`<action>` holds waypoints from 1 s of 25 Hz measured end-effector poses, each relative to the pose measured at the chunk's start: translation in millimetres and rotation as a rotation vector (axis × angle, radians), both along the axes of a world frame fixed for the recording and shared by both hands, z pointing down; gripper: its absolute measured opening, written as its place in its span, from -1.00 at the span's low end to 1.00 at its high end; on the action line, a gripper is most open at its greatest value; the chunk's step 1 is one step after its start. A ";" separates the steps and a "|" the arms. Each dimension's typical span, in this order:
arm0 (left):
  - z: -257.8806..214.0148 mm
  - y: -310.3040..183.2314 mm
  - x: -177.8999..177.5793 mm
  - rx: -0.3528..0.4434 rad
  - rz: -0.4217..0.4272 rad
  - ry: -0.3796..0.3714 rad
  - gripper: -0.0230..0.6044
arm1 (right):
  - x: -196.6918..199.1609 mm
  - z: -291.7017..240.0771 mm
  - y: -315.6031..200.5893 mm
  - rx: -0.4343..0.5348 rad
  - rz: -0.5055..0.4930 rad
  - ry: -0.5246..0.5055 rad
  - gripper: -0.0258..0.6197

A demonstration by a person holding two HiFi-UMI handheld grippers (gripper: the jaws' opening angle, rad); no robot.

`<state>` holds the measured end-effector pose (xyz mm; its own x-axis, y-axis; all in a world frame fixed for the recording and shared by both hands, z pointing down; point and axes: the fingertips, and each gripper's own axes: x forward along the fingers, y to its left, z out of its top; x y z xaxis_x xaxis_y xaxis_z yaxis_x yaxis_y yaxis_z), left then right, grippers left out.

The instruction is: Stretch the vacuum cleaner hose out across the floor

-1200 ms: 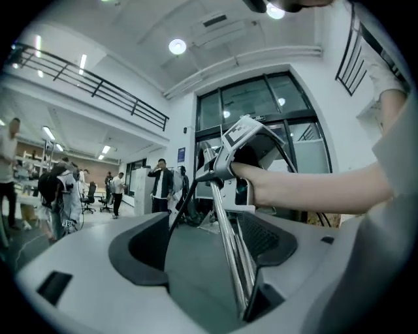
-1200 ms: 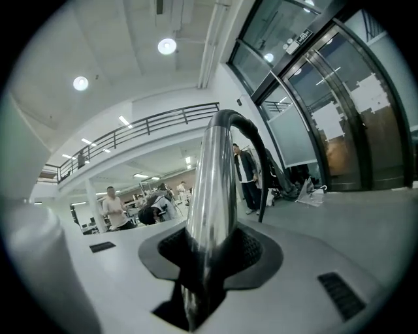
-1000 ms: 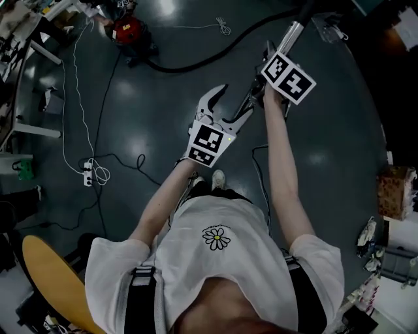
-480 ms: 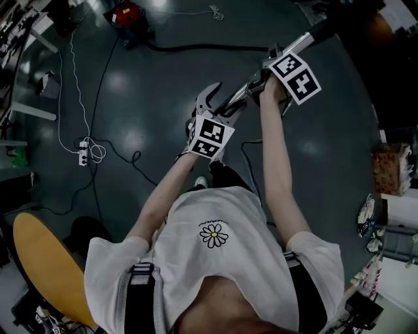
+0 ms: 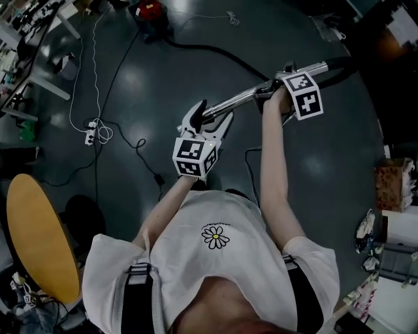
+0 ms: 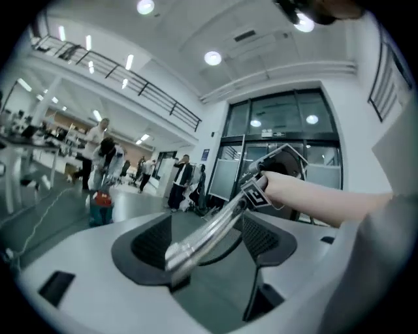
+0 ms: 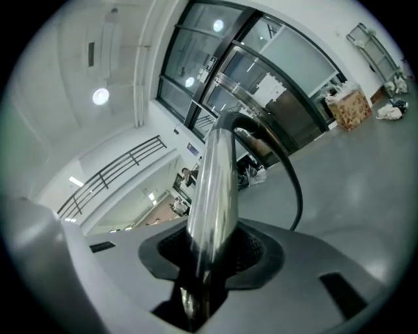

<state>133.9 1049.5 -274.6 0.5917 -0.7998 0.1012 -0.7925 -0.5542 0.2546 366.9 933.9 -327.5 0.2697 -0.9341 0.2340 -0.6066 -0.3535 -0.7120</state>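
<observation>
Right claw point(image 5: 263, 91) clamps the chrome vacuum wand point(image 5: 236, 100). Left claw point(image 5: 210, 117) gapes around the wand's near end. Black hose point(image 5: 209, 52) lies far-left on the floor.

Head camera looks steeply down; gripper cameras look closely along their jaws; all share the metal wand point(image 5: 239, 100).

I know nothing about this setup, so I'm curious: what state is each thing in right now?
Tube: held up off the floor.
Right gripper: shut on the tube.
Left gripper: open, tube's end between its jaws.
Hose: lying curved across the floor, not straight.
Vacuum: on the floor.
</observation>
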 end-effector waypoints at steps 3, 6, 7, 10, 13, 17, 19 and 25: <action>14.5 34.4 7.6 -0.059 -0.068 0.040 0.12 | 10.1 3.0 40.0 0.024 0.032 -0.039 -0.49; 15.5 67.4 21.1 -0.093 -0.095 0.034 0.12 | 24.2 12.6 82.7 0.039 0.043 -0.071 -0.49; 15.6 81.2 24.3 -0.102 -0.093 0.036 0.12 | 28.8 16.9 95.9 0.036 0.043 -0.083 -0.49; 15.9 127.4 27.6 -0.111 -0.129 0.061 0.12 | 32.5 30.0 130.6 0.002 0.016 -0.109 -0.49; 17.9 170.2 26.1 -0.125 -0.191 0.078 0.12 | 30.8 40.6 159.2 -0.021 -0.010 -0.132 -0.49; 36.3 223.8 24.6 -0.221 -0.223 0.123 0.12 | 32.3 47.2 198.0 0.003 0.023 -0.192 -0.49; 48.0 235.1 21.5 -0.308 -0.231 0.228 0.12 | 22.0 48.7 216.2 0.019 0.031 -0.231 -0.49; 38.2 240.6 -6.1 -0.426 -0.278 0.634 0.12 | -24.6 64.8 259.9 0.011 -0.011 -0.293 -0.49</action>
<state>127.8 1290.1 -236.4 0.4246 -0.8941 0.1426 -0.5213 -0.1127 0.8459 342.3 1193.8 -262.7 0.1822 -0.9395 0.2901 -0.3778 -0.3393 -0.8615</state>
